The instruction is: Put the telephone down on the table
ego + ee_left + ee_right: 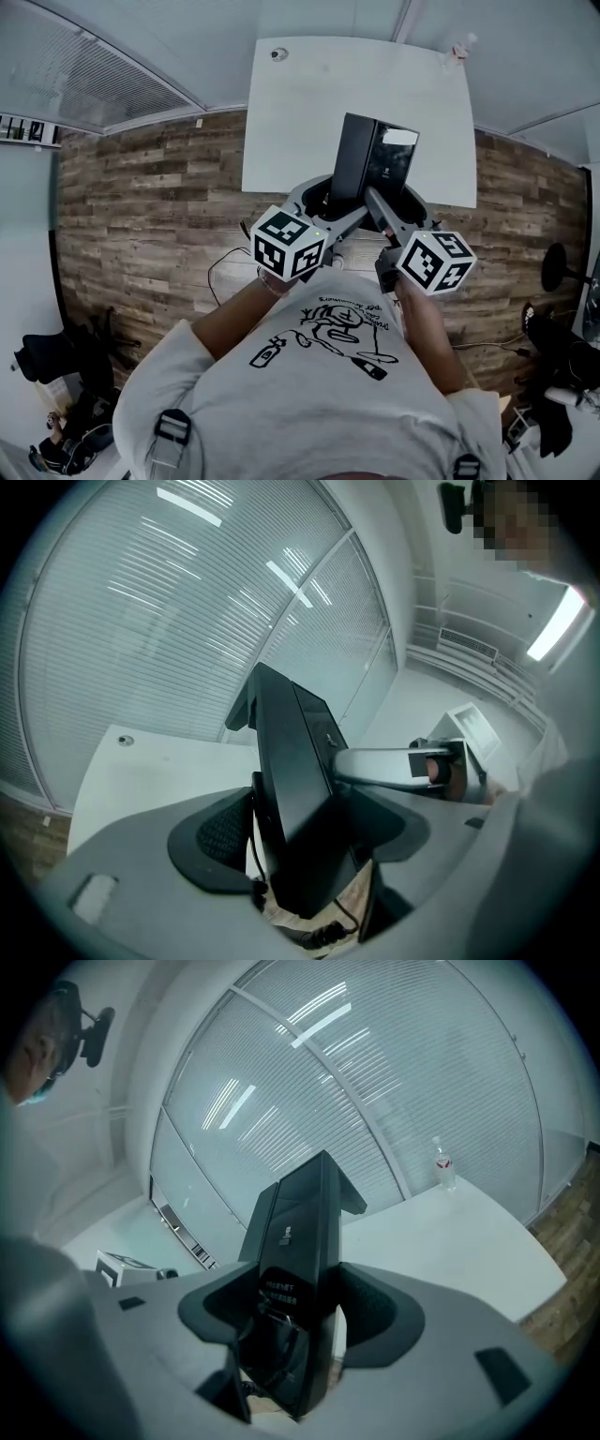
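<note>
A black telephone (pixel 367 157) stands nearly upright in the air over the near edge of the white table (pixel 300 112), its underside with a white label facing up. My left gripper (pixel 325 202) is shut on its lower left part, and my right gripper (pixel 392 212) is shut on its lower right part. The left gripper view shows the telephone (pixel 295 789) clamped in my left gripper (pixel 300 829), with a dark cord (pixel 323 935) hanging below. The right gripper view has the telephone (pixel 295 1260) wedged in my right gripper (pixel 302 1309).
A small clear bottle (pixel 457 50) stands at the table's far right corner. A small round object (pixel 277 53) lies at the far left corner. Wood-plank floor (pixel 141 216) surrounds the table. Glass walls with blinds (pixel 394 1082) stand behind it.
</note>
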`<action>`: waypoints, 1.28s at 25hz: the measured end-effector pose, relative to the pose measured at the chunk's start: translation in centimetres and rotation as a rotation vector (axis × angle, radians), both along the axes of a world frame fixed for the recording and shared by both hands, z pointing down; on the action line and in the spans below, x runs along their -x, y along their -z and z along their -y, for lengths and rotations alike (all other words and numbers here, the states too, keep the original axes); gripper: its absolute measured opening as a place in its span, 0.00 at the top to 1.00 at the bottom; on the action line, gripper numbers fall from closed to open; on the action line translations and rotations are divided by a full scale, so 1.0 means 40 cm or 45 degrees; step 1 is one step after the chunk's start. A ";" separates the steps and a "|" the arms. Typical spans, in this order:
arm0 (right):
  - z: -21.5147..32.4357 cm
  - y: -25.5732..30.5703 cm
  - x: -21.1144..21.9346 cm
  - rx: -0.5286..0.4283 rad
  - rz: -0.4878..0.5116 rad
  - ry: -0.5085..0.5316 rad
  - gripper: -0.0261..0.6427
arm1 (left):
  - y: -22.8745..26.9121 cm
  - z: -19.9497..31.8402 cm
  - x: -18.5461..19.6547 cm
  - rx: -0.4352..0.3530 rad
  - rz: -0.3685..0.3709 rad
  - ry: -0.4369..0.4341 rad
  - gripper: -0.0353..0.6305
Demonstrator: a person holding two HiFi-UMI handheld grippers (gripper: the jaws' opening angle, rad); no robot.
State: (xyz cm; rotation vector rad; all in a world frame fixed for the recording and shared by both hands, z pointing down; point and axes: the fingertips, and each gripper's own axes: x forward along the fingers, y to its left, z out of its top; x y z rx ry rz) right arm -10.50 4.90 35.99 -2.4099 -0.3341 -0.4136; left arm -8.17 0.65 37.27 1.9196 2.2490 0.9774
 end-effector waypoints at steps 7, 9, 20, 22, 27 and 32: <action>-0.086 0.012 -0.184 0.008 0.007 0.034 0.61 | 0.011 -0.085 -0.180 0.011 0.009 0.035 0.47; -0.114 0.017 -0.237 0.016 0.008 0.041 0.61 | 0.016 -0.113 -0.233 0.016 0.008 0.040 0.47; -0.239 0.009 -0.406 0.016 0.004 0.075 0.61 | 0.007 -0.237 -0.400 0.018 0.002 0.071 0.47; -0.259 0.011 -0.411 0.017 0.005 0.093 0.61 | 0.009 -0.256 -0.402 0.016 0.007 0.092 0.47; -0.322 0.009 -0.403 0.010 0.017 0.141 0.61 | 0.007 -0.318 -0.389 0.010 0.013 0.138 0.47; -0.375 0.011 -0.375 0.017 0.024 0.173 0.61 | 0.009 -0.369 -0.358 0.015 0.020 0.178 0.47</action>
